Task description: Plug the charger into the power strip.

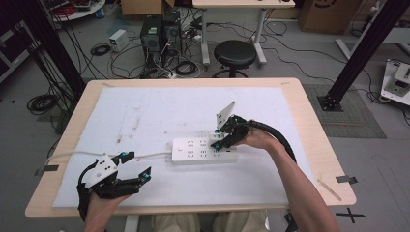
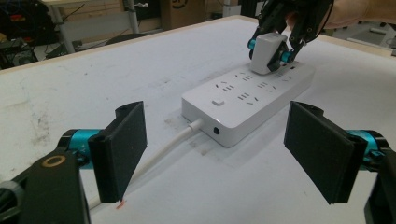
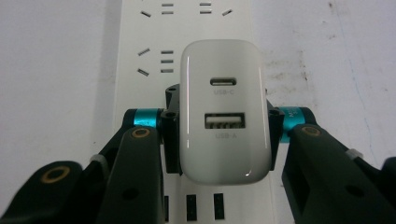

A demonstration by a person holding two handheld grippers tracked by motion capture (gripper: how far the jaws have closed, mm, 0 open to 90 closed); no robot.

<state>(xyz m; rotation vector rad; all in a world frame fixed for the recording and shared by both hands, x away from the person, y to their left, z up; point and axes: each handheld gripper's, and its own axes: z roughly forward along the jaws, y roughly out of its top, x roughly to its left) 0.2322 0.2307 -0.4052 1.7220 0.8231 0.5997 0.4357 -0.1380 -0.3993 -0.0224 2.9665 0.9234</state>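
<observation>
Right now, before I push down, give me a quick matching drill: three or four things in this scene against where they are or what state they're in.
Things:
1. charger
2. power strip
3. left gripper
4. right gripper

States:
A. lies flat on the white mat, cord running off to the left
B. open, holding nothing, near the front left of the table
C. clamped between two black jaws, USB ports facing the camera
D. shut on the white block above the strip's right end

Pairs: 1-C, 2-A, 3-B, 4-D

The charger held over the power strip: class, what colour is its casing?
White, glossy; the charger shows best in the right gripper view, above the white power strip.
</observation>
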